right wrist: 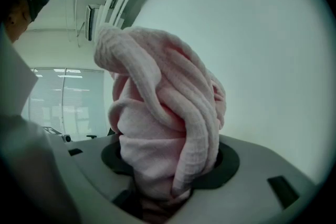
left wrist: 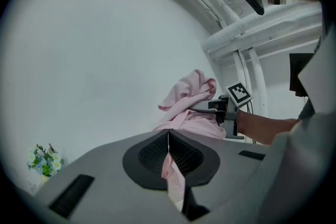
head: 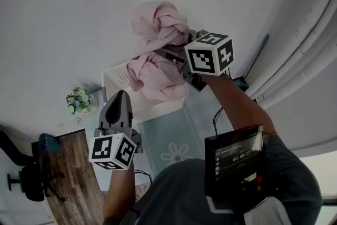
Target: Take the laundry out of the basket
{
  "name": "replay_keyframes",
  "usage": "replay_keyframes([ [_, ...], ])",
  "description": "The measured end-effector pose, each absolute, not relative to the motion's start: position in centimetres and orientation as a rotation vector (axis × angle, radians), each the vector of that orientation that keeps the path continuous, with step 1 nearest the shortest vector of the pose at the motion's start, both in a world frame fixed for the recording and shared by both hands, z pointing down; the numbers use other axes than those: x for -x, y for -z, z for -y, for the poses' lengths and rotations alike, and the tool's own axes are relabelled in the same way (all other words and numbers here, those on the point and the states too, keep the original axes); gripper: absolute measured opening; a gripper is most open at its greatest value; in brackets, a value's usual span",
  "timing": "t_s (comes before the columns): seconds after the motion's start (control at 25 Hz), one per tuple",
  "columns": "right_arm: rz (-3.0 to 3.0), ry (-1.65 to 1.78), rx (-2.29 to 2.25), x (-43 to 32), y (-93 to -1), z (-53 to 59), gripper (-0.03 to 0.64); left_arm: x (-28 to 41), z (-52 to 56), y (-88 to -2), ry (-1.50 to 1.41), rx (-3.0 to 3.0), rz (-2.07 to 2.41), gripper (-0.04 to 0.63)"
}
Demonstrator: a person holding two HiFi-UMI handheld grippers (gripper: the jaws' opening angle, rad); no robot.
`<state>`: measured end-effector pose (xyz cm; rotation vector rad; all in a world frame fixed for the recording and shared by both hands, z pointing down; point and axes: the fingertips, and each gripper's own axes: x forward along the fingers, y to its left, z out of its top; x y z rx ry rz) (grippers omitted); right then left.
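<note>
A pink towel-like laundry bundle (head: 158,23) is gripped by my right gripper (head: 175,55), whose jaws are shut on its twisted middle (right wrist: 157,160); the rest of the cloth (head: 158,80) hangs over the white perforated basket (head: 118,79). The left gripper view shows the same bundle (left wrist: 189,97) held up in the right gripper (left wrist: 218,107). My left gripper (head: 119,100) sits lower left, by the basket's near side, apart from the bundle. Its jaws (left wrist: 168,136) are shut, with a thin pink scrap of cloth (left wrist: 173,181) pinched between them.
A small pot of flowers (head: 79,101) stands left of the basket. A pale rug with a flower print (head: 174,151) lies below it, and a black office chair (head: 26,179) stands on the wood floor. White pipes (head: 310,34) run along the right. A screen device (head: 234,155) hangs on the person's chest.
</note>
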<state>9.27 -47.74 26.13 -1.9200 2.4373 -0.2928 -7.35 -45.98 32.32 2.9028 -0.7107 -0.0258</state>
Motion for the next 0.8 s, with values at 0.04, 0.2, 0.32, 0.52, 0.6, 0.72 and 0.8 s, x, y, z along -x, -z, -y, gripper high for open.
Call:
replay_keyframes([
  [0.04,-2.419,0.287,1.928,-9.3,-26.0,47.7,0.279,7.5,46.2,-32.4,0.031,-2.905,0.703,0.008],
  [0.2,-2.367,0.255,1.968,-8.9,-25.6,47.3,0.279,8.0,46.9,-32.6,0.039,-2.929,0.651,0.009],
  [0.32,-2.321,0.222,2.011,-9.0,-25.2,47.0,0.279,8.3,47.8,-32.6,0.056,-2.945,0.605,0.009],
  [0.52,-2.225,0.172,2.091,-12.9,-23.7,42.9,0.279,4.8,45.5,-31.5,0.045,-2.983,0.527,0.009],
  [0.6,-2.192,0.153,2.123,-15.3,-23.1,40.0,0.28,2.2,43.4,-30.9,0.052,-2.994,0.486,0.008],
  [0.72,-2.145,0.107,2.181,-19.9,-21.8,33.9,0.281,-3.0,38.4,-29.4,0.068,-3.019,0.426,0.008],
  [0.8,-2.11,0.083,2.214,-23.2,-21.2,29.7,0.281,-6.6,34.9,-28.6,0.068,-3.038,0.388,0.009],
])
